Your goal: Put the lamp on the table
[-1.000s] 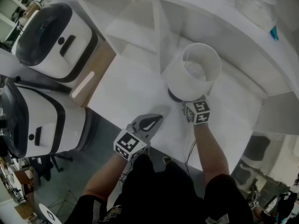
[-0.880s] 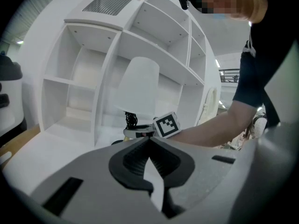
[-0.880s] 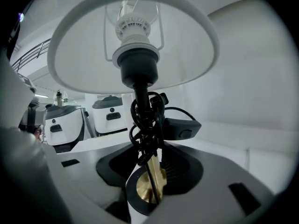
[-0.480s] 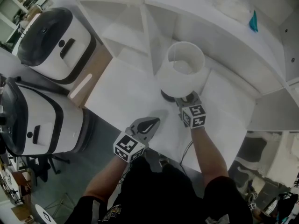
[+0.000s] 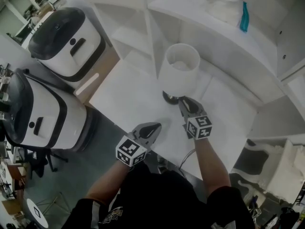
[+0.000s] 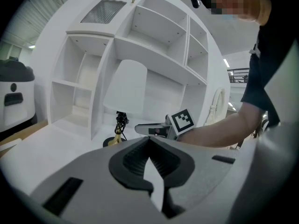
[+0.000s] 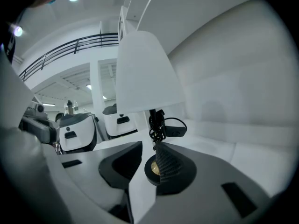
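The lamp, with a white shade (image 5: 178, 75) and a dark round base (image 5: 170, 98), stands upright on the white table (image 5: 128, 94) in front of the shelving. My right gripper (image 5: 183, 101) sits just behind the base, near the table top. In the right gripper view its jaws (image 7: 147, 148) stand apart and are closing; the base (image 7: 153, 169) and bundled cord (image 7: 159, 125) lie ahead of them, untouched. My left gripper (image 5: 155, 127) hovers at the table's near edge, shut and holding nothing. The left gripper view shows the shade (image 6: 126, 85) and the right gripper (image 6: 140, 129).
White shelving (image 5: 157, 37) rises behind the table, with a teal item (image 5: 244, 15) on an upper shelf. Two white-and-black appliances (image 5: 66, 42) (image 5: 33, 113) stand to the left, beyond the table edge. A cable (image 5: 188, 156) hangs off the front edge.
The right gripper has drawn back a little from the lamp's base, and the lamp stays standing on the table. The left gripper has held its place.
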Demonstrator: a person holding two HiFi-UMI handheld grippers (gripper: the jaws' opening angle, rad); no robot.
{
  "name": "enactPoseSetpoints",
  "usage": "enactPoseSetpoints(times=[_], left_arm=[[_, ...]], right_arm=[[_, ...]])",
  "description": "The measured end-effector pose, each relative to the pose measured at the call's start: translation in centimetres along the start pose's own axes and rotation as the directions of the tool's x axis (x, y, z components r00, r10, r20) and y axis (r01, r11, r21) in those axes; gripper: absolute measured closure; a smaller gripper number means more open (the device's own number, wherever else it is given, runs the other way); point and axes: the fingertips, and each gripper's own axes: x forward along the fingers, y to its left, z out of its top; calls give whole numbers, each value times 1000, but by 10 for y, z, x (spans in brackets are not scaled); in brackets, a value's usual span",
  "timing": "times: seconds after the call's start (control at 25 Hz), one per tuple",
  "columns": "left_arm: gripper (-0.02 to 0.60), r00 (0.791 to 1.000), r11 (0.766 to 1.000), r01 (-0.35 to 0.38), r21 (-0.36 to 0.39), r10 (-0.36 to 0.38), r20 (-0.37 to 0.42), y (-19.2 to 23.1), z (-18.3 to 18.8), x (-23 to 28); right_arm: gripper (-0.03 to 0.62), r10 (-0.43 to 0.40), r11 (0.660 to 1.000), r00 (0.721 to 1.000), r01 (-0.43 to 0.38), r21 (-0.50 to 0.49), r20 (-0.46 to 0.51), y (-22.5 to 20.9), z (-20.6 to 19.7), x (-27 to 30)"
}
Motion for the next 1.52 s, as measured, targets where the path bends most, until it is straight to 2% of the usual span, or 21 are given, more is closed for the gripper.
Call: enactPoseSetpoints(times=[0.08, 0.16, 0.4, 0.72, 1.16, 1.52], left_arm=[[575, 1000, 1000, -16, -9, 16, 6, -6, 0, -4], [575, 1000, 999, -29, -20, 29, 4, -9, -4, -9], [575, 998, 995, -55, -85, 54, -12, -10, -23, -31], [575, 998, 991, -63, -122, 63, -8, -4, -32, -72], [574, 1000, 993, -4, -119, 8, 30, 3, -35, -151], [575, 996, 992, 71, -106, -65, 55, -1, -41, -187]], right_arm=[[541, 17, 1000, 1000, -17, 5, 7, 6, 5, -11], [560, 37, 999, 999, -37, 7, 11, 15, 8, -21], [566, 61, 997, 997, -62, 38, 37, 43, 17, -47], [568, 34, 995, 999, -37, 91, 33, 86, 10, -71], [568, -49, 992, 998, 45, 117, 30, 178, -3, -106], [568, -106, 990, 993, 101, 93, 46, 235, -8, -129]])
